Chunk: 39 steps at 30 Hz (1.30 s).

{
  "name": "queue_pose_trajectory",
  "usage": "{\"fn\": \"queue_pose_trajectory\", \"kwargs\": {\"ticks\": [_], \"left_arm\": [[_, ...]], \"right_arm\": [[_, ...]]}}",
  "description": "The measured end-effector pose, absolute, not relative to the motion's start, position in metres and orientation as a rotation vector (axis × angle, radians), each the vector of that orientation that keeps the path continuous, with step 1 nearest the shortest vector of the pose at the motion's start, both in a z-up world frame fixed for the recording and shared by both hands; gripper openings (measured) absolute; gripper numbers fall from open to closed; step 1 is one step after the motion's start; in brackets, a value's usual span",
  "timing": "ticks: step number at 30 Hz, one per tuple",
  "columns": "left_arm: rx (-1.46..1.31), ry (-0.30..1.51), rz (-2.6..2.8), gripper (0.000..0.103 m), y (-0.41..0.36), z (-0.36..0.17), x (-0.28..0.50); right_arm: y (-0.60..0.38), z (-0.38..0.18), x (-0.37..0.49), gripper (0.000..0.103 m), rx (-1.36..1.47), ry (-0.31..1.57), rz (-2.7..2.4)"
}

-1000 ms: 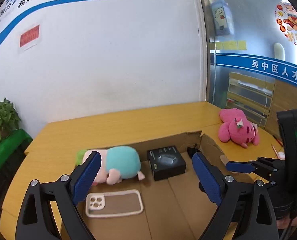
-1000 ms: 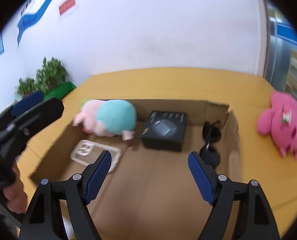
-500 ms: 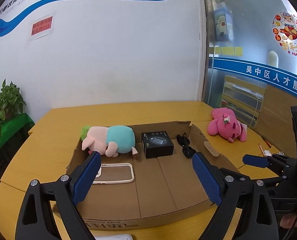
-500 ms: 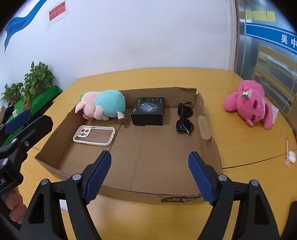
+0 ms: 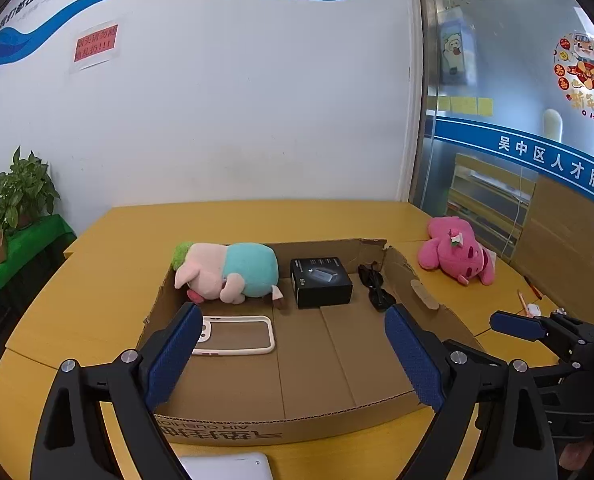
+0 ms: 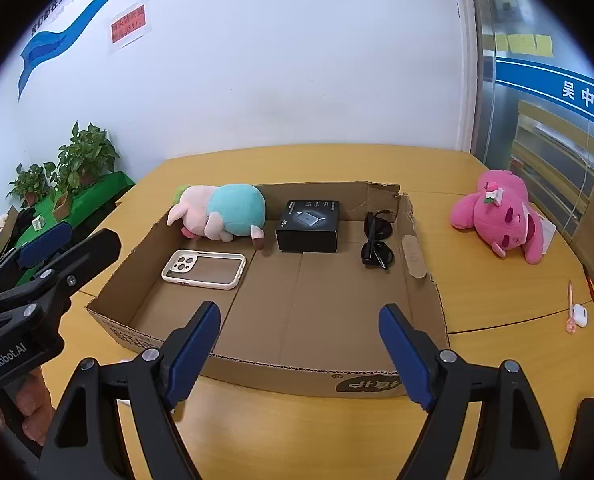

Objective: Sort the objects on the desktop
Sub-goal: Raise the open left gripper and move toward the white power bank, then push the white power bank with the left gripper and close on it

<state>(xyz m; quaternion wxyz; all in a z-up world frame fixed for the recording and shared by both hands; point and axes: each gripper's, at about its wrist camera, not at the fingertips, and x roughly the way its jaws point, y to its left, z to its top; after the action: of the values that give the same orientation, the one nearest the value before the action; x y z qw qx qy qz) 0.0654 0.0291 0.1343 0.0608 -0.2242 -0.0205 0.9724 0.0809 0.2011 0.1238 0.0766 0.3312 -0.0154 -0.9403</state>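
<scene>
A shallow cardboard box (image 5: 413,280) (image 6: 417,248) sits on the yellow table. In it lie a pink and teal plush (image 5: 233,270) (image 6: 221,212), a black box (image 5: 321,280) (image 6: 309,220), black sunglasses (image 5: 375,286) (image 6: 377,240) and a white phone case (image 5: 233,334) (image 6: 205,268). A pink plush (image 5: 457,254) (image 6: 497,212) lies on the table right of the box. My left gripper (image 5: 293,360) is open and empty at the box's near edge. My right gripper (image 6: 299,356) is open and empty, also at the near edge.
Earbuds case and a pen (image 6: 577,312) lie on the table at far right. A white flat object (image 5: 225,466) lies just in front of the box. Potted plants (image 6: 77,160) stand on a green stand at left. White wall behind, glass partition at right.
Both grippers have pulled back from over the box's inside to its near edge. They stay open and empty. The objects have not moved.
</scene>
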Motion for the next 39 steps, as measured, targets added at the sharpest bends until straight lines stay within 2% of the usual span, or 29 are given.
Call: {"fn": "queue_pose_trajectory", "kwargs": {"ticks": [9,17,25,29,34,38,39], "left_arm": [[-0.822,-0.111,2.889,0.095,0.009,0.111,0.067],[-1.149,-0.336,2.825,0.095,-0.059,0.049,0.079],[-1.311,-0.458,2.778,0.095,-0.107,0.002,0.083],[-1.436,-0.589,2.609,0.095,-0.122,-0.024,0.068],[-1.503,-0.665,2.414,0.093,-0.118,-0.05,0.051],[-1.466,-0.681,2.373,0.093,-0.113,-0.049,0.044],[-1.458,-0.703,2.339,0.089,-0.112,-0.049,0.042]], "right_arm": [[0.189,0.106,0.078,0.082,1.05,-0.03,-2.742],[0.147,0.054,0.078,0.082,1.211,-0.01,-2.451],[0.096,0.0,0.068,0.082,1.332,-0.108,-2.15],[0.083,-0.015,0.067,0.082,1.343,-0.149,-2.012],[0.074,-0.02,0.064,0.082,1.301,-0.177,-1.955],[0.069,-0.029,0.054,0.082,1.287,-0.226,-1.931],[0.068,-0.031,0.052,0.082,1.284,-0.24,-1.918]]}}
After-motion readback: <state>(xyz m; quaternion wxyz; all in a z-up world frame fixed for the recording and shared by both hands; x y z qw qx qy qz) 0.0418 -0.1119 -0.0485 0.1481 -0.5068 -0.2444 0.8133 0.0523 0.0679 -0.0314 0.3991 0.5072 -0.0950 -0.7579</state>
